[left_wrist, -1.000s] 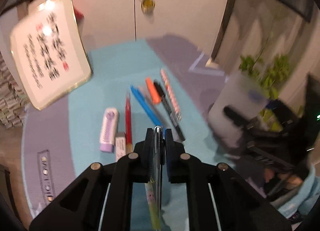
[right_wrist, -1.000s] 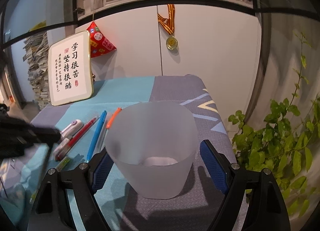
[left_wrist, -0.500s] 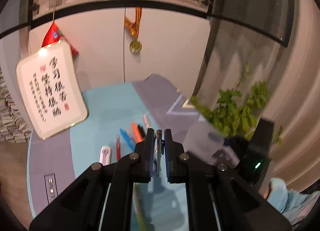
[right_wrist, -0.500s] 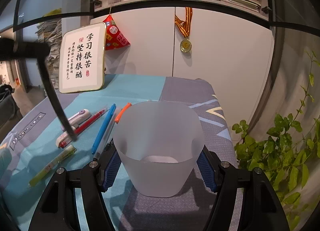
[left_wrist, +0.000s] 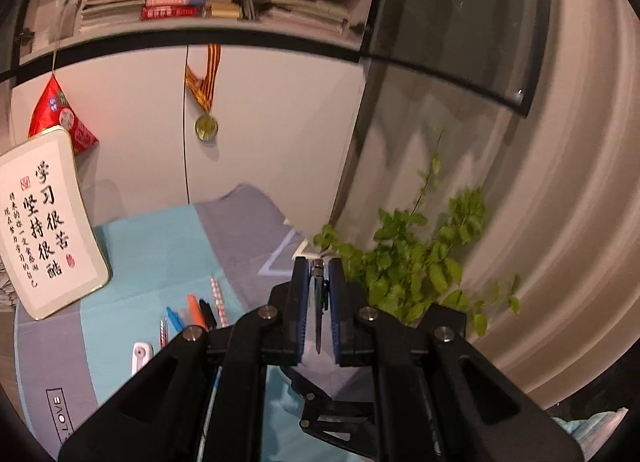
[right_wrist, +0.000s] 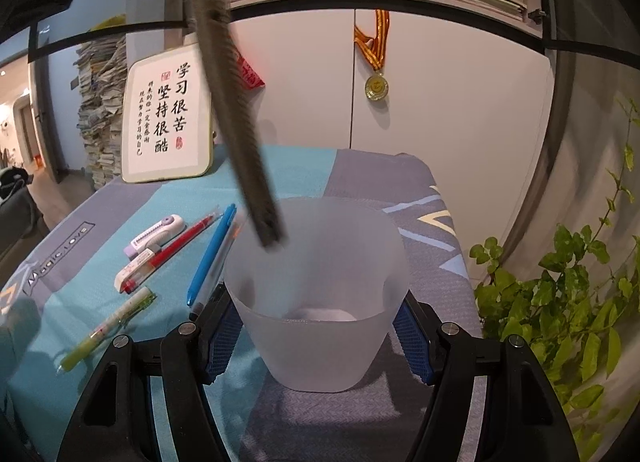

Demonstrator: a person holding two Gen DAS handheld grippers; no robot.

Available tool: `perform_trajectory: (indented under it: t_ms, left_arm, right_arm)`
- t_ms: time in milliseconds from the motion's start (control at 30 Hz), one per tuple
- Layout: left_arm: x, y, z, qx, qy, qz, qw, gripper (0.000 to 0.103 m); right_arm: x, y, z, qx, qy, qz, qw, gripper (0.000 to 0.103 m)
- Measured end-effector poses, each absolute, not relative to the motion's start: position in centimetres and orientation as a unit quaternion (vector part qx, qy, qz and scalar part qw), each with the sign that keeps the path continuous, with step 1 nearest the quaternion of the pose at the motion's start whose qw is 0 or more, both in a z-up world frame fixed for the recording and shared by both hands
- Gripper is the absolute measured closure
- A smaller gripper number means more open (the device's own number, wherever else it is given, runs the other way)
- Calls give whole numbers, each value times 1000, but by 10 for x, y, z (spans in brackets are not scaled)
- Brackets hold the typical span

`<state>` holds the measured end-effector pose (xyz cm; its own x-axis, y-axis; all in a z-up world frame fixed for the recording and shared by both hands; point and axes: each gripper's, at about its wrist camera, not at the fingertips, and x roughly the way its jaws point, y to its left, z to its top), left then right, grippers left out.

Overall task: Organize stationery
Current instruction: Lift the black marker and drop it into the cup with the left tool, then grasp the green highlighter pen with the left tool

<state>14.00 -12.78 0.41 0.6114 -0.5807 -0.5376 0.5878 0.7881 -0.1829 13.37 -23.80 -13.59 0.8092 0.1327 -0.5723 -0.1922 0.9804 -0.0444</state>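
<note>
My left gripper (left_wrist: 318, 286) is shut on a dark pen (left_wrist: 318, 302), held up in the air. In the right wrist view the same pen (right_wrist: 240, 134) hangs slanted from the upper left, with its lower tip just over the rim of a frosted plastic cup (right_wrist: 320, 302). My right gripper (right_wrist: 320, 330) is shut on the cup, which stands on the table. On the cloth left of the cup lie a blue pen (right_wrist: 212, 250), a red pen (right_wrist: 176, 246), a yellow-green pen (right_wrist: 108, 326), an eraser (right_wrist: 134, 272) and a purple correction tape (right_wrist: 156, 238).
A framed calligraphy sign (right_wrist: 168, 114) leans at the table's back left. A green plant (right_wrist: 560, 302) stands off the table's right edge. A medal (right_wrist: 376, 86) hangs on the white cabinet behind. More pens (left_wrist: 196, 310) lie on the cloth in the left wrist view.
My left gripper has lifted the dark pen off the table and carried it right, over the cup. My right gripper has closed onto the cup's sides.
</note>
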Motion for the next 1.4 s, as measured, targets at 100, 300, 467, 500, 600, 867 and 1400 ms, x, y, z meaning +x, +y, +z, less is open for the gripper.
perform_trajectory:
  t_ms: [100, 300, 467, 500, 600, 867, 1400]
  left_arm:
    - [146, -133, -10, 14, 319, -320, 892, 95]
    - [155, -136, -33, 17, 358, -313, 879, 95]
    - [158, -132, -36, 8, 365, -315, 876, 94]
    - [158, -131, -36, 7, 366, -315, 876, 94]
    - [155, -129, -36, 6, 365, -316, 876, 95]
    - [143, -112, -28, 2, 350, -304, 886, 62]
    - [115, -45, -88, 38, 395, -232, 888, 54]
  right_arm:
    - [134, -235, -137, -59, 300, 86, 948, 33]
    - [134, -235, -136, -58, 298, 87, 949, 33]
    - [135, -234, -137, -60, 300, 84, 948, 33]
    - [135, -234, -137, -60, 300, 84, 948, 33]
    - [135, -233, -137, -62, 299, 83, 949, 33]
    - [136, -237, -136, -52, 301, 78, 949, 33]
    - [143, -242, -140, -37, 323, 70, 943, 33]
